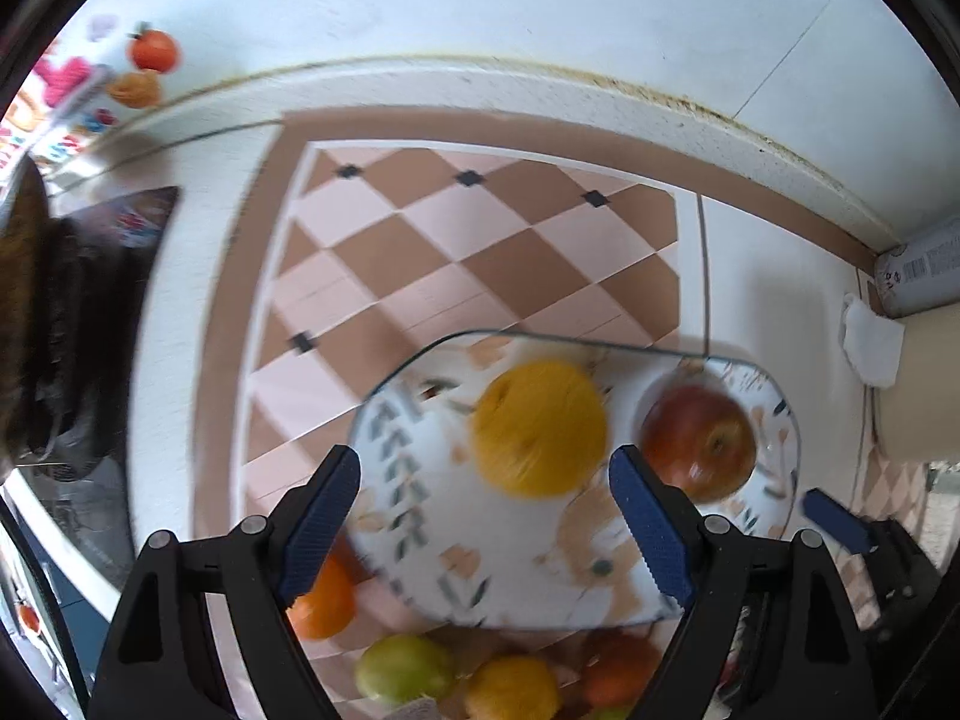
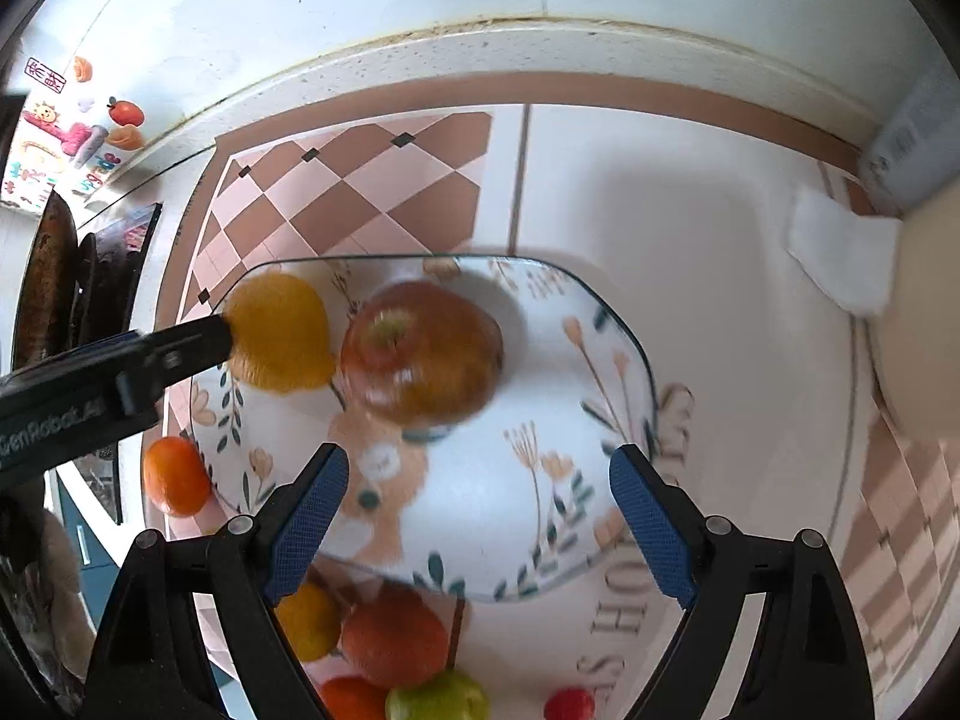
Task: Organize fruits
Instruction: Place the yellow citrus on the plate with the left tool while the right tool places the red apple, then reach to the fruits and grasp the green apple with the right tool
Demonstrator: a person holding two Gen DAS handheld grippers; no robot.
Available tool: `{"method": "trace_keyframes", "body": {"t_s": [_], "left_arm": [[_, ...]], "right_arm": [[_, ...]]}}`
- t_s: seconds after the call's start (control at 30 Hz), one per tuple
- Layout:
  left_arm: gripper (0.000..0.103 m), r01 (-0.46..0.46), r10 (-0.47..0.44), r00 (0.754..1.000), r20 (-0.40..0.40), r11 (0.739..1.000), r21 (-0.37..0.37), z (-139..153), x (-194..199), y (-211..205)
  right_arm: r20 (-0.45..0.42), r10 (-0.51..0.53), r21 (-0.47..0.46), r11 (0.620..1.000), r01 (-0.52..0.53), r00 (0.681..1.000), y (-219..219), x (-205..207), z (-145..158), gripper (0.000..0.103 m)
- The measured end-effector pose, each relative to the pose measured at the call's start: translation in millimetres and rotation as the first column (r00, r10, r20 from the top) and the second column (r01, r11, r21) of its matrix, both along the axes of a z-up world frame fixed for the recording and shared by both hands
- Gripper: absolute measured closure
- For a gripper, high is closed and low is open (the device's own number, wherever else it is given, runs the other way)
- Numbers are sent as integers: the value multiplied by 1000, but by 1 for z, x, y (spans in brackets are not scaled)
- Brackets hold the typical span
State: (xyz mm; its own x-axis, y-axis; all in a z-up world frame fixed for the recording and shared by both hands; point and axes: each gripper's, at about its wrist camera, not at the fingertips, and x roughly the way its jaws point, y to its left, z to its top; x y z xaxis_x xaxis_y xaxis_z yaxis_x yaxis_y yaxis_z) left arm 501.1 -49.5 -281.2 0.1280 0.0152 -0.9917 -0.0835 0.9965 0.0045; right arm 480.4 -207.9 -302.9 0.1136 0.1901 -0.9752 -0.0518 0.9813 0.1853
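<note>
A patterned glass plate (image 1: 420,534) (image 2: 510,516) lies on the counter and holds a yellow-orange fruit (image 1: 540,426) (image 2: 279,330) and a red apple (image 1: 699,441) (image 2: 423,351). My left gripper (image 1: 489,516) is open and empty above the plate, just short of the yellow fruit. My right gripper (image 2: 480,516) is open and empty above the plate, short of the apple. Loose fruit lies near the plate's front edge: an orange (image 1: 321,600) (image 2: 174,477), a green fruit (image 1: 405,669) (image 2: 438,699), a yellow one (image 1: 513,690) (image 2: 306,621) and a reddish one (image 1: 618,666) (image 2: 393,633).
A small red fruit (image 2: 570,705) lies at the front right. The counter meets a wall at the back. A white cloth (image 1: 870,342) (image 2: 840,258) and a grey can (image 1: 918,267) sit at the back right. Dark objects (image 1: 54,324) stand at the left.
</note>
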Motion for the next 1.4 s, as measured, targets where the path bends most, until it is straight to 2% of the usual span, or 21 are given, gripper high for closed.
{"method": "trace_keyframes", "body": {"t_s": [0.2, 0.5, 0.93, 1.13, 1.4], "left_arm": [[18, 34, -37, 997, 62, 998, 49, 31, -39, 23], [18, 77, -81, 988, 134, 997, 32, 66, -94, 41], [18, 121, -119, 966, 228, 993, 5, 133, -166, 51], [18, 138, -131, 957, 259, 990, -7, 157, -187, 53], [18, 148, -128, 945, 300, 988, -44, 181, -205, 51]], "right_arm": [[57, -45, -62, 997, 49, 997, 0, -36, 31, 7], [132, -71, -87, 993, 82, 989, 15, -90, 82, 7], [218, -110, -39, 992, 121, 970, 31, -157, 152, 7], [262, -133, -10, 990, 140, 956, 30, -182, 187, 7], [288, -144, 24, 989, 143, 947, 26, -205, 214, 7]]}}
